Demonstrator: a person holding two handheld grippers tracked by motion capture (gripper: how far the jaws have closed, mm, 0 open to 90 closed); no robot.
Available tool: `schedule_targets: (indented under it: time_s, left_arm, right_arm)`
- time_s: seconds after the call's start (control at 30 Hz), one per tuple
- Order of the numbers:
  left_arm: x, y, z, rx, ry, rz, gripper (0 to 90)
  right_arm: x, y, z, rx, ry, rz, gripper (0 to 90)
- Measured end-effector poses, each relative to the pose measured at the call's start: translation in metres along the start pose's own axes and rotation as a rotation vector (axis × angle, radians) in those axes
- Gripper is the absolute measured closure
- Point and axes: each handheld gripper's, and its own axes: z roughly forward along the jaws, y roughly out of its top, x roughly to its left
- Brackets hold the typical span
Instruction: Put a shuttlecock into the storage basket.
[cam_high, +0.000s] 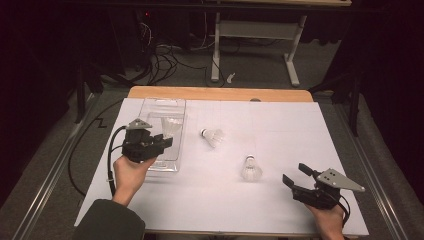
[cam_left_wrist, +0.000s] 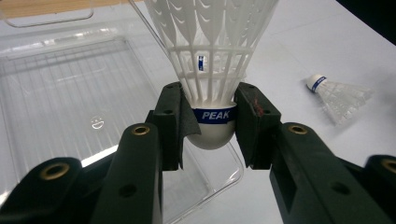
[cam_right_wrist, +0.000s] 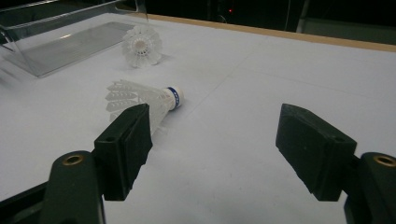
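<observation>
A person at a white-covered table (cam_high: 280, 125) holds a two-jaw gripper in each hand. The left gripper (cam_left_wrist: 212, 119) is clamped on the rounded white cork of a white plastic shuttlecock (cam_left_wrist: 212, 70), its pads pressing either side of the blue "PEAK" band, skirt pointing away from the hand. It hangs over the near end of a clear plastic tray (cam_high: 152, 107) at the table's left. Two more shuttlecocks lie on the table: one on its side (cam_high: 212, 136) near the tray, another (cam_high: 251, 169) further right. The right gripper (cam_right_wrist: 215, 144) rests near the table's front right corner, jaws spread wide with nothing between them, facing the nearer loose shuttlecock. To place the held one well, it looks wise to carry it fully past the tray's rim, lower it close to the ribbed floor, then open the jaws gently so it does not bounce or roll out.
</observation>
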Motion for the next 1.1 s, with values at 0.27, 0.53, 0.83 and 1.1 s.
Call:
schedule_targets:
  time_s: [0.27,0.53,0.83,1.1]
  left_arm:
    - [0.006,-0.002,-0.003,-0.001,0.014,-0.008,65.0]
    - [0.010,-0.003,-0.003,0.004,0.027,-0.017,64.9]
    - [0.015,-0.002,0.000,0.017,0.044,-0.022,65.0]
    - [0.020,0.000,0.005,0.022,0.056,-0.032,64.9]
  right_arm:
    - [0.000,0.000,0.000,0.000,-0.001,0.001,27.1]
    - [0.000,0.000,0.000,0.000,-0.001,0.001,27.1]
    - [0.000,0.000,0.000,0.001,-0.001,0.001,27.1]
    - [0.000,0.000,0.000,0.001,-0.001,0.000,27.1]
